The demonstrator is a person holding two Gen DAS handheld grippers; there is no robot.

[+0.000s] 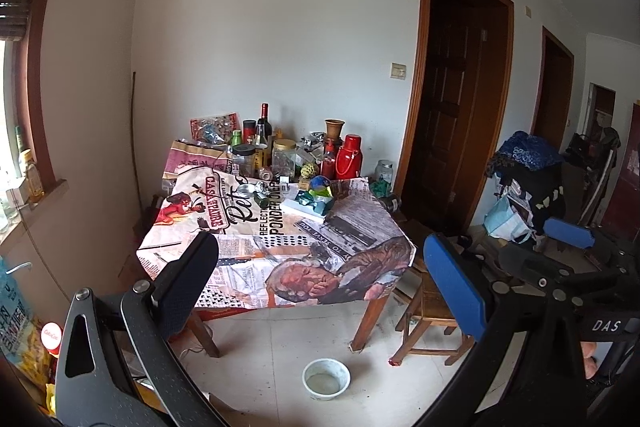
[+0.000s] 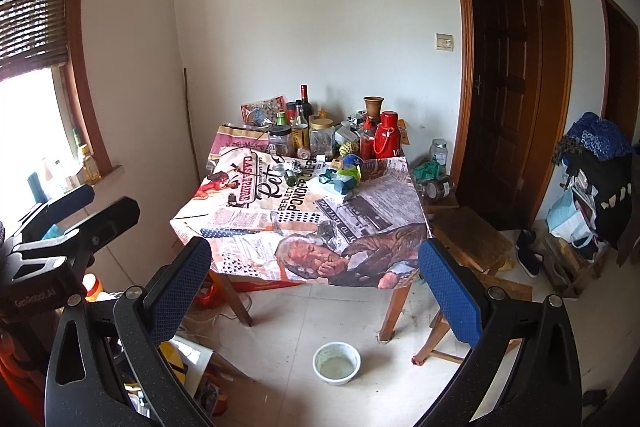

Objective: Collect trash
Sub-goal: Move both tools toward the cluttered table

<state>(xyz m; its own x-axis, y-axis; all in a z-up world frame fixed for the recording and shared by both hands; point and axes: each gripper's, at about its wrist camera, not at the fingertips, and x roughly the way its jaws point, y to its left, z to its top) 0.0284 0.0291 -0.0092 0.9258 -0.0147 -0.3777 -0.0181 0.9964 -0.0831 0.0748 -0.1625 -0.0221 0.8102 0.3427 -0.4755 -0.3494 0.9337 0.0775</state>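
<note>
Crumpled green and yellow wrappers [image 1: 316,197] [image 2: 345,175] lie on a white slab near the middle of the cloth-covered table [image 1: 248,251] [image 2: 256,227]. A foil ball [image 1: 262,187] [image 2: 297,169] and a small green bottle [image 1: 264,202] lie just left of them. My left gripper [image 1: 320,241] is open and empty, held well short of the table's near edge. My right gripper [image 2: 314,246] is also open and empty, at about the same distance. In the left wrist view, the right gripper shows at the right edge by one of its blue pads [image 1: 568,231].
Jars, bottles and a red thermos [image 1: 349,157] crowd the table's far side. A white bowl [image 1: 326,379] [image 2: 336,363] sits on the tiled floor in front. A wooden chair [image 1: 430,303] stands at the table's right corner. Bags and clothes [image 2: 592,187] pile up at the right.
</note>
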